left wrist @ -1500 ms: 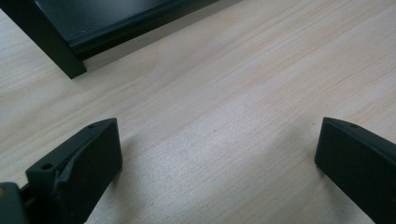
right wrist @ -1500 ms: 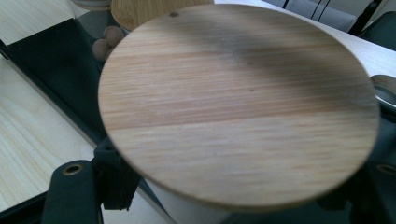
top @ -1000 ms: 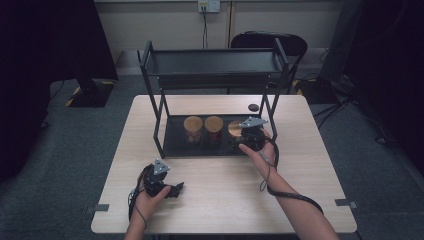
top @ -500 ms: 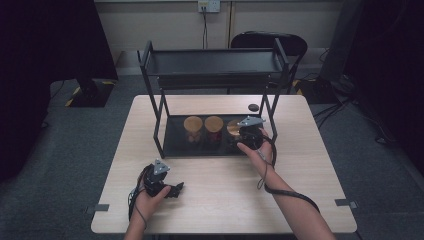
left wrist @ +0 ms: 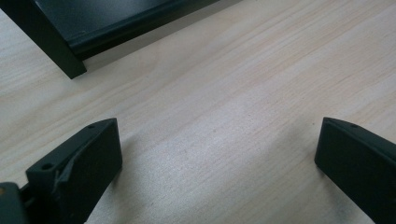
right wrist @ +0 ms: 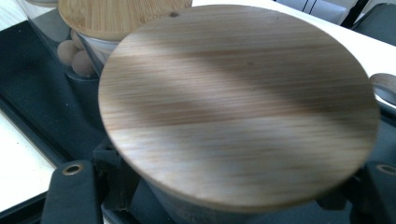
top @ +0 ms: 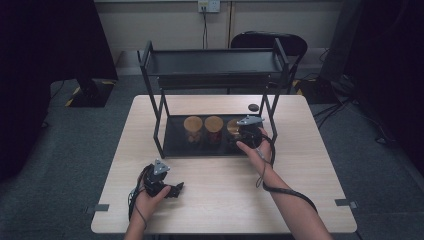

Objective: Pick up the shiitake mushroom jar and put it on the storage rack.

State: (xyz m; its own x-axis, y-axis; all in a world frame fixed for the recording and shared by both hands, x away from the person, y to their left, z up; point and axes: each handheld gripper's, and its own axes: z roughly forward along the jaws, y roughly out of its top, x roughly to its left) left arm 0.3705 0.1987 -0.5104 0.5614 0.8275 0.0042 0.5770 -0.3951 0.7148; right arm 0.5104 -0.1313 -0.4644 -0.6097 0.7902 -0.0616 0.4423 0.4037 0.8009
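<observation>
Three wooden-lidded jars on the rack's bottom tray, the right one gripped.

Nearest, the left hand-held gripper (top: 172, 189) rests on the tabletop (top: 220, 200), jaws wide with only bare wood between them. Farther right, the right hand-held gripper (right wrist: 224, 196) is clamped round the right jar (right wrist: 238, 107) under its round wooden lid; what it holds I cannot tell. It stands on the black tray (top: 175, 142) of the rack (top: 215, 62). Just left, the middle jar (top: 213, 127) holds small brown balls; the left jar (top: 193, 128) stands beside it.

Three wooden-lidded jars (top: 214, 129), one rack (top: 212, 62), perhaps one small disc (top: 254, 107).
</observation>
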